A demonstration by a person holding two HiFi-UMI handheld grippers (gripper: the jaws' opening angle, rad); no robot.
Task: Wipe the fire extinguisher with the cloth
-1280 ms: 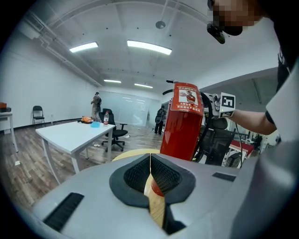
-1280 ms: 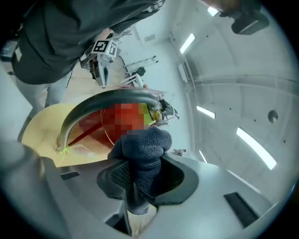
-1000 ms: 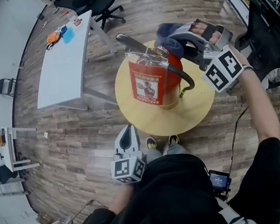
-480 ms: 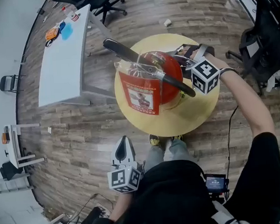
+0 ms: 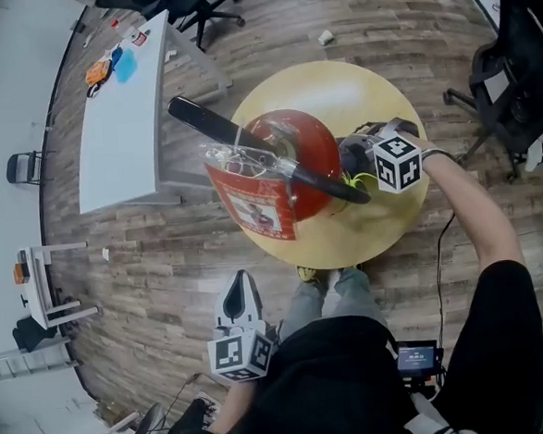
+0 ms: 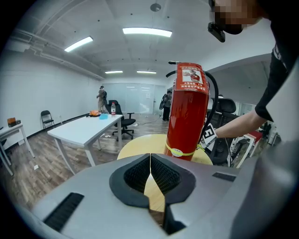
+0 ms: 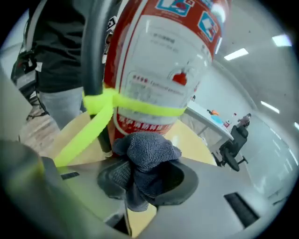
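Observation:
A red fire extinguisher [image 5: 291,164] stands upright on a round yellow table [image 5: 383,217], with a black hose [image 5: 320,176] and a white label. My right gripper [image 5: 355,152] is low at the cylinder's right side, shut on a grey-blue cloth [image 7: 145,154]. In the right gripper view the cloth bunches against the base of the extinguisher [image 7: 163,70], just below a yellow-green band [image 7: 140,108]. My left gripper [image 5: 240,297] hangs by the person's legs, away from the table; its jaws are shut and hold nothing. From the left gripper view the extinguisher [image 6: 188,112] stands ahead.
A long white desk [image 5: 120,111] stands to the left of the round table, with small items at its far end. Black office chairs [image 5: 173,0] are behind it and at the right [image 5: 511,65]. The floor is wood plank. A person stands far off in the left gripper view.
My right gripper has moved with the cloth from the top of the extinguisher down its right side to near the base. The left gripper has stayed low.

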